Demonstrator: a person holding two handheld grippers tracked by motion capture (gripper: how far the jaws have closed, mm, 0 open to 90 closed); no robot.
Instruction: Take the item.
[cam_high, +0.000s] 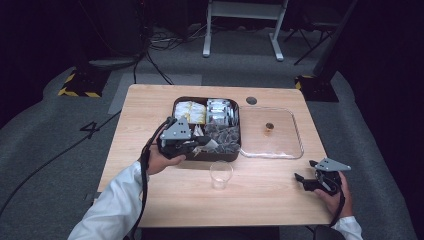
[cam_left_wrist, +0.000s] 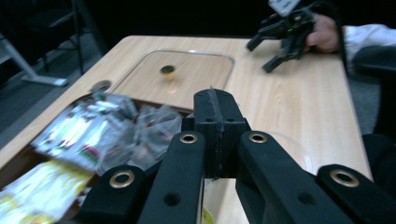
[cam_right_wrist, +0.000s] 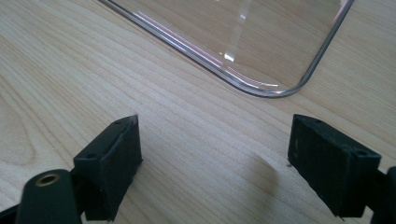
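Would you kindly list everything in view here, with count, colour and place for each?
Table: one, light wood, centre of the room.
Box: one, dark brown, on the table's far middle.
Packets: several, yellow-white, silver and clear-dark, in the box's compartments.
Lid: one, clear with a small knob, lying flat right of the box.
Cup: one, clear, in front of the box.
Hole: one, grey, at the table's far edge.
Cables: several, black, on the grey floor behind.
Left tongs: black, shut, over the box's near compartments; whether they pinch a packet I cannot tell.
Right tongs: black, open, low over the table's near right.
Sleeves: two, white.
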